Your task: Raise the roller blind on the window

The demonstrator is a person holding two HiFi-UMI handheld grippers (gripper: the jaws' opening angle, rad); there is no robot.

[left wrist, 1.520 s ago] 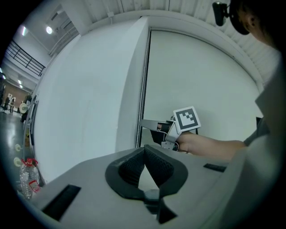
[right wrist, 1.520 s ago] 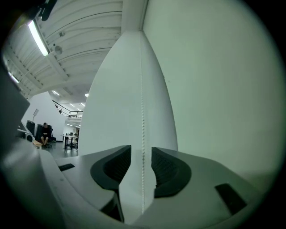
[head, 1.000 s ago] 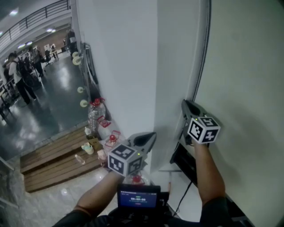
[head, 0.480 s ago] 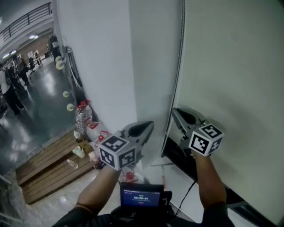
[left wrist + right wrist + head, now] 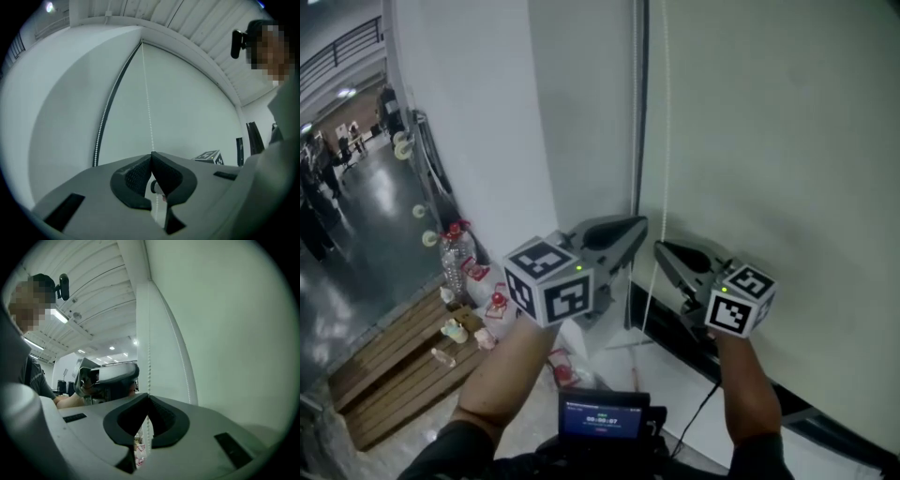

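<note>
Blind (image 5: 769, 141) is down over the window, right of the dark frame (image 5: 639, 141). Chain (image 5: 664, 112) hangs beside the frame, long axis vertical, passing between the two tips.
Left gripper (image 5: 641, 224): jaws closed, nothing clamped, chain just to its right.
Right gripper (image 5: 659, 247): jaws closed, empty, tip at the chain and probably nearer; contact unclear.
Both gripper views show the chain dead ahead of the tips.
Judgement: jaws must open before any grab.
In the way: wall (image 5: 581, 112) to the left, blind cloth close behind. Cable (image 5: 698, 408) and bottles (image 5: 455, 253) lie below, well apart
</note>
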